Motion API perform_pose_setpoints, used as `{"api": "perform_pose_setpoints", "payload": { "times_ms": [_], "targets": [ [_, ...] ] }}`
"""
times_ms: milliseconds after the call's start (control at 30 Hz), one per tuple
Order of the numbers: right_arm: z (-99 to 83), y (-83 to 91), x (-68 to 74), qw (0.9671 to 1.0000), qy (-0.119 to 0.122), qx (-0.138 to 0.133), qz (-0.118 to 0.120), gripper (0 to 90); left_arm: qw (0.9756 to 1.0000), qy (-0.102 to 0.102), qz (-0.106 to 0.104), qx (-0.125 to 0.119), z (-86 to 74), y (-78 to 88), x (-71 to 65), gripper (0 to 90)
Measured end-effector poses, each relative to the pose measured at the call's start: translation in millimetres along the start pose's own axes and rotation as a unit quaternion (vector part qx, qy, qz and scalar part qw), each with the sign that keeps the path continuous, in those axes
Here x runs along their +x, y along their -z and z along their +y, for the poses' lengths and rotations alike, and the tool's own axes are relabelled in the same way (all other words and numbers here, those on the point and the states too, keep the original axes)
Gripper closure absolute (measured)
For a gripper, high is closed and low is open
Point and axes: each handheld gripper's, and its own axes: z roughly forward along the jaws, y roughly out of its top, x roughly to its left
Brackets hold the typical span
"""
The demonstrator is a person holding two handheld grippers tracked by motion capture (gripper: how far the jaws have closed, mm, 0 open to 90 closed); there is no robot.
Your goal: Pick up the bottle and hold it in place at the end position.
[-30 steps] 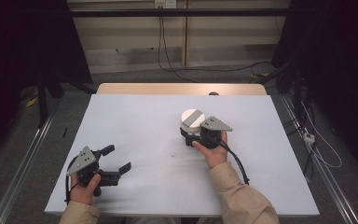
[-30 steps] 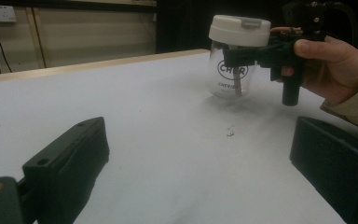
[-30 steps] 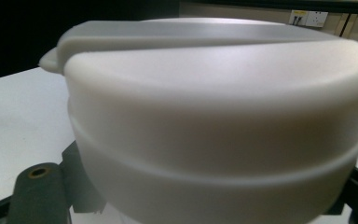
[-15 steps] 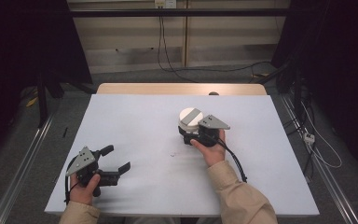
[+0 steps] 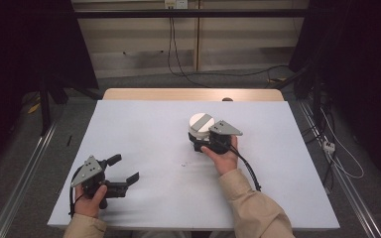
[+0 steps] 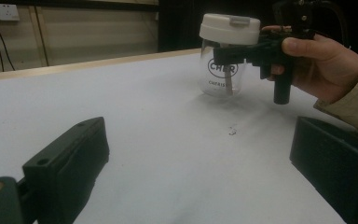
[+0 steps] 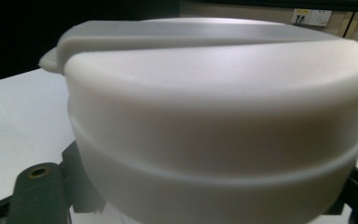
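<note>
One jar [image 5: 200, 130] on white table [image 5: 144, 129], right gripper [image 5: 198, 141] clamping it; left gripper [image 5: 126, 171], near jar, w/ jaws apart.

jar [image 6: 223, 70]: clear glossy glass | lid [image 7: 214, 93]: smooth matt white plastic | table [image 5: 144, 134]: matt white

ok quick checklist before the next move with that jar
1. Right gripper shut on jar, just under the lid: ok.
2. Jar upright: ok.
3. Jar base on table or lifted: cannot tell.
4. Lid seated level on jar: ok.
5. Left gripper open, holding nothing, well apart from jar: ok.
6. Anything inside jar: cannot tell.
</note>
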Motion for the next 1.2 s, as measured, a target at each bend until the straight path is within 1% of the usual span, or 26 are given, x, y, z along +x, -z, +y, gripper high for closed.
{"api": "perform_pose_setpoints", "payload": {
  "times_ms": [100,167,300,500,767,1200],
  "targets": [
    [0.7,-3.4,1.6,1.0000,-0.002,0.000,0.002,18.5,1.0000,0.000,0.000,0.001,-0.2,0.2,0.4,4.0],
    [0.9,-5.4,2.1,1.0000,0.002,0.001,0.003,18.5,1.0000,0.001,-0.001,0.000,-0.4,0.5,0.5,4.0],
    [0.7,-8.1,2.2,1.0000,-0.002,0.000,0.004,18.5,1.0000,0.002,0.001,-0.001,-0.5,1.1,0.3,4.0],
    [-1.9,-11.6,3.0,1.0000,0.001,0.005,0.005,18.5,1.0000,0.001,0.002,-0.001,-0.8,2.2,0.4,4.0],
    [-2.5,-12.9,1.9,1.0000,-0.001,0.003,0.003,18.4,1.0000,0.001,0.001,0.001,-1.0,2.0,0.6,4.0],
    [-4.7,-15.8,0.8,1.0000,-0.003,0.005,0.004,18.5,1.0000,0.000,0.000,0.002,-1.2,1.4,0.7,4.0]
  ]
}}
